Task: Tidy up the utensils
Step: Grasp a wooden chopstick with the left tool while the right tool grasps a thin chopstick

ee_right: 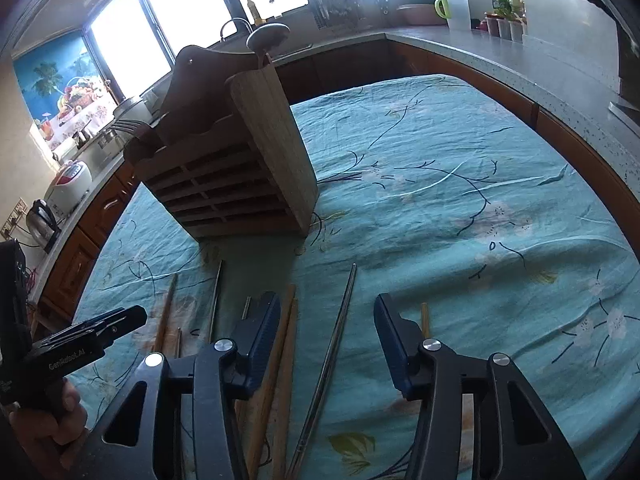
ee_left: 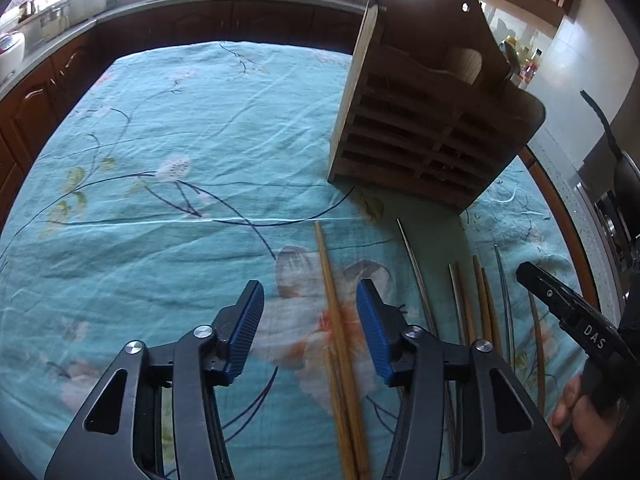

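While our left gripper (ee_left: pixel 310 320) hangs spread wide over the cloth (ee_left: pixel 160 140), wooden chopsticks (ee_left: pixel 340 344) lie between its pads, untouched. Right of them more sticks (ee_left: pixel 486 304) lie loose before the rack (ee_left: pixel 424 120). Our right gripper (ee_right: pixel 326 340) is released too, over a metal stick (ee_right: pixel 336 344).

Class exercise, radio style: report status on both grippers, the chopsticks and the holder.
Left gripper open, wooden chopsticks between its fingers, ungripped. Right gripper open over a metal chopstick. Wooden holder upright on the cloth, path unobstructed.
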